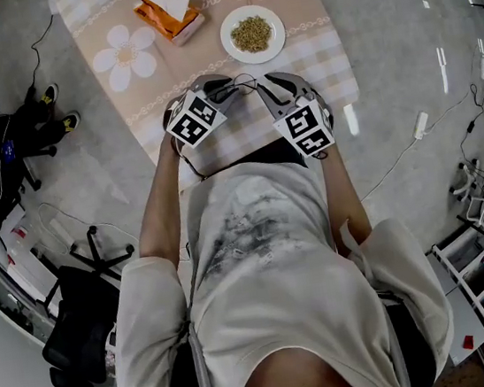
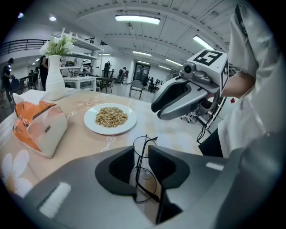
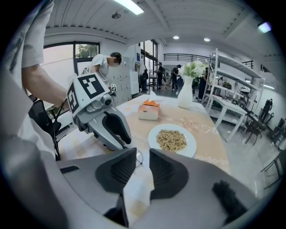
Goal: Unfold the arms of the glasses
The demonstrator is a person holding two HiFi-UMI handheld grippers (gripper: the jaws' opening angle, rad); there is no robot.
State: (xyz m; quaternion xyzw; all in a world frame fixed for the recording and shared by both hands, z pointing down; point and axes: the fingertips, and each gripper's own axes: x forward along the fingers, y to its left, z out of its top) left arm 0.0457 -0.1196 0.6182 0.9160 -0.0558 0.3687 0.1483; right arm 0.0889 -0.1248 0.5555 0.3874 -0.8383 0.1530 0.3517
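Left hand-held gripper (image 2: pixel 141 151) closest: jaws apart, straddling glasses (image 2: pixel 141 166), pads not pressing on wire frame. Glasses lie on counter (image 2: pixel 89 145) near person's edge, short of plate (image 2: pixel 89 121) of grain; arms look folded against lenses. Right hand-held gripper (image 3: pixel 143 156) just beside, jaws apart, only cloth between them. Judged progress: nothing unfolded yet. Left to do: steady frame, swing out both arms.

Plate (image 1: pixel 253 34): holds grains, upper centre, on the worktop (image 1: pixel 329 51).
Tissue pack (image 1: pixel 168 15): upper left of the plate.
Left gripper (image 1: pixel 220 86), right gripper (image 1: pixel 265 88): side by side, mid-frame.
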